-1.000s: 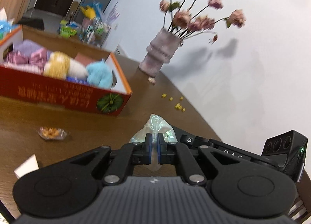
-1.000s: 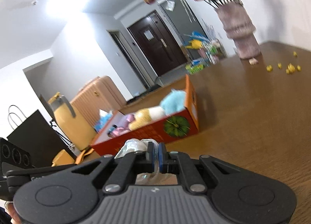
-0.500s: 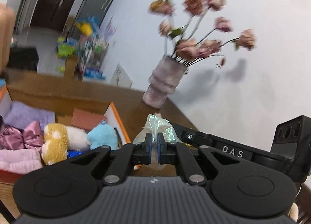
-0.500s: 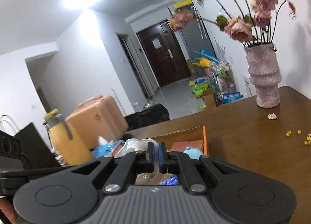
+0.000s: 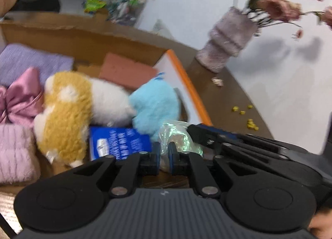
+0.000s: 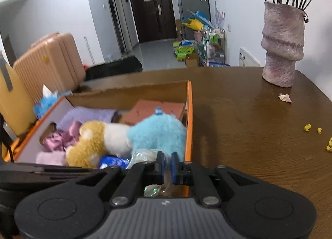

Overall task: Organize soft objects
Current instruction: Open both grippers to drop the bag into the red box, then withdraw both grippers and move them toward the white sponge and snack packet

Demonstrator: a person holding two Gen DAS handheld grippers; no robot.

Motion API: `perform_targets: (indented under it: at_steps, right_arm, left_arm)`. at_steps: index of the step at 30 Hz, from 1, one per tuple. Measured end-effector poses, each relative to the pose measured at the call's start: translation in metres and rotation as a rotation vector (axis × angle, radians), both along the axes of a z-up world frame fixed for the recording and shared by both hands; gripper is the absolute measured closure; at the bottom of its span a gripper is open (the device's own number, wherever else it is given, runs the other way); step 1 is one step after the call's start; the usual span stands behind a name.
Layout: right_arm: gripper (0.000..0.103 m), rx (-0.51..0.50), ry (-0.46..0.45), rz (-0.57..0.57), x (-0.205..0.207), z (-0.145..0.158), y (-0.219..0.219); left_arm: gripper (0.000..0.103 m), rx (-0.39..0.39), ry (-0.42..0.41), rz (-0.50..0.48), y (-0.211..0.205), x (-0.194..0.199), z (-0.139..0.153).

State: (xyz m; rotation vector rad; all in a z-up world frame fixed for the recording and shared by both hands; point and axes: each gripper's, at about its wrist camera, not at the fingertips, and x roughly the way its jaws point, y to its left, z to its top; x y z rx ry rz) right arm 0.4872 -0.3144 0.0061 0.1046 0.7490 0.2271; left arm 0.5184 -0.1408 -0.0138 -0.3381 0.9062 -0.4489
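Left wrist view: the left claw (image 5: pixel 164 152) is just starting to part, its blue pads (image 5: pixel 157 151) with a crinkly clear plastic bag (image 5: pixel 176 137) between them; the bag hangs over the near right corner of the cardboard box (image 5: pixel 182 79); in the box lie a blue plush toy (image 5: pixel 155 104), a yellow and white plush toy (image 5: pixel 68 110), a pink satin bow (image 5: pixel 20 97), a purple towel (image 5: pixel 31 60), a pink knit piece (image 5: pixel 14 151) and a blue packet (image 5: pixel 118 143); right of the box the right claw's black arm (image 5: pixel 238 143) reaches in, and beyond the box stands a vase (image 5: pixel 226 39) on the brown bench (image 5: pixel 234 89).

Right wrist view: the right claw (image 6: pixel 167 165) is opening too, a fold of the same bag (image 6: pixel 143 156) between its pads (image 6: pixel 173 166), over the box's near right corner (image 6: pixel 188 126); the blue plush toy (image 6: pixel 157 133) lies just behind; the vase (image 6: pixel 282 45) stands well right of the box; yellow crumbs (image 6: pixel 308 128) dot the bench (image 6: pixel 249 118).
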Motion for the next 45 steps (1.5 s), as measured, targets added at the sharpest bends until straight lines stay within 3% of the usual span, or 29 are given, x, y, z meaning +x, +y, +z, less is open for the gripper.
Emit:
perform_targets:
  at_steps: [4, 7, 9, 13, 15, 17, 18, 20, 21, 24, 33, 37, 40, 45]
  right_arm:
    - [0.084, 0.004, -0.003, -0.013, -0.001, 0.005, -0.002]
    - [0.074, -0.014, -0.038, -0.024, -0.011, 0.023, -0.002]
    - [0.068, -0.028, -0.076, -0.024, -0.022, 0.043, -0.001]
    - [0.055, -0.038, -0.165, -0.008, -0.057, 0.087, -0.004]
    - [0.052, -0.056, -0.218, -0.014, -0.076, 0.109, -0.005]
    - [0.041, -0.075, -0.267, -0.019, -0.096, 0.126, -0.005]
    - [0.037, -0.081, -0.291, -0.021, -0.106, 0.131, -0.005]
    - [0.016, -0.082, -0.366, -0.016, -0.129, 0.14, -0.005]
    - [0.014, -0.089, -0.409, -0.009, -0.141, 0.141, -0.003]
    - [0.013, -0.111, -0.487, -0.003, -0.169, 0.14, 0.002]
    - [0.013, -0.043, -0.53, -0.018, -0.219, 0.134, 0.006]
    - [0.013, -0.024, -0.527, -0.028, -0.248, 0.124, 0.007]
    - [0.013, -0.018, -0.524, -0.027, -0.284, 0.11, 0.009]
    - [0.008, 0.014, -0.549, -0.012, -0.348, 0.084, 0.01]
  left_arm:
    - [0.085, 0.009, -0.007, 0.017, 0.007, -0.007, 0.011]
    - [0.075, 0.028, -0.072, 0.025, 0.018, -0.024, 0.039]
    - [0.064, 0.079, -0.144, 0.063, 0.029, -0.044, 0.063]
    - [0.054, 0.216, -0.278, 0.149, 0.052, -0.089, 0.105]
    - [0.031, 0.259, -0.352, 0.185, 0.064, -0.114, 0.123]
    - [0.016, 0.31, -0.437, 0.216, 0.072, -0.141, 0.139]
    - [0.015, 0.323, -0.476, 0.224, 0.075, -0.153, 0.144]
    - [0.006, 0.337, -0.553, 0.246, 0.084, -0.177, 0.153]
    - [0.002, 0.337, -0.588, 0.264, 0.088, -0.189, 0.156]
    - [0.001, 0.35, -0.649, 0.297, 0.098, -0.216, 0.163]
    - [0.0, 0.355, -0.672, 0.336, 0.121, -0.271, 0.159]
    - [0.0, 0.381, -0.656, 0.36, 0.134, -0.313, 0.144]
    - [0.0, 0.354, -0.656, 0.35, 0.148, -0.353, 0.131]
    - [0.0, 0.355, -0.701, 0.345, 0.166, -0.42, 0.1]
